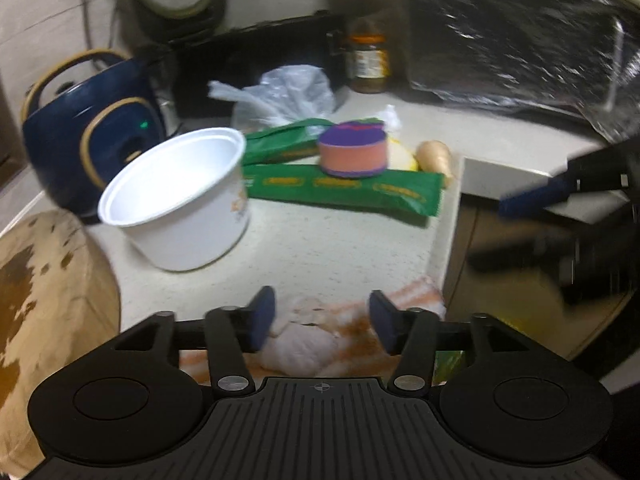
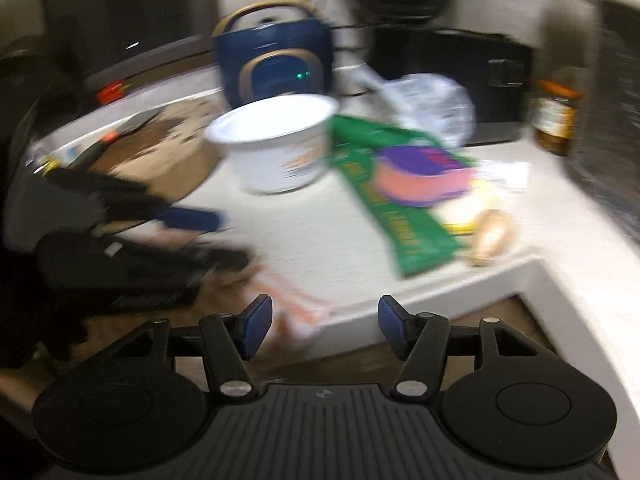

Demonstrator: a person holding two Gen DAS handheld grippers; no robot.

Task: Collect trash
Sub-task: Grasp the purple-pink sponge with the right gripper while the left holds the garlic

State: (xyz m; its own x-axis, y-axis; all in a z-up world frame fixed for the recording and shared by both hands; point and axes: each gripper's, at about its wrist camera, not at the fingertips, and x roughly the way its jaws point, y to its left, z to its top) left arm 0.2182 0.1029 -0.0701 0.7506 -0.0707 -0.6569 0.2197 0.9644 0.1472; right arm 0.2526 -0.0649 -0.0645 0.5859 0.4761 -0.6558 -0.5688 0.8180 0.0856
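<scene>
Trash lies scattered on a pale desk (image 1: 320, 240). Nearest the left gripper (image 1: 322, 322) is one crumpled white-and-orange wrapper (image 1: 316, 344), lying at the desk's front edge between and just beyond its jaws, which stand wide apart with nothing clamped. Left to right in the left wrist view: one round wooden board (image 1: 44, 300), one dark blue cooker (image 1: 88, 136), one empty white cup (image 1: 180, 196) tilted, two green packets (image 1: 344, 190), one pink-and-purple tub (image 1: 354, 152) resting on them, one clear plastic bag (image 1: 288, 92) behind, one jar (image 1: 367, 62), and the right gripper (image 1: 532, 196) at the far right beyond the desk edge. The right wrist view is blurred; the right gripper's jaws are apart and empty, with the wrapper's end hanging over the desk edge just ahead of them, nearer the left jaw.
</scene>
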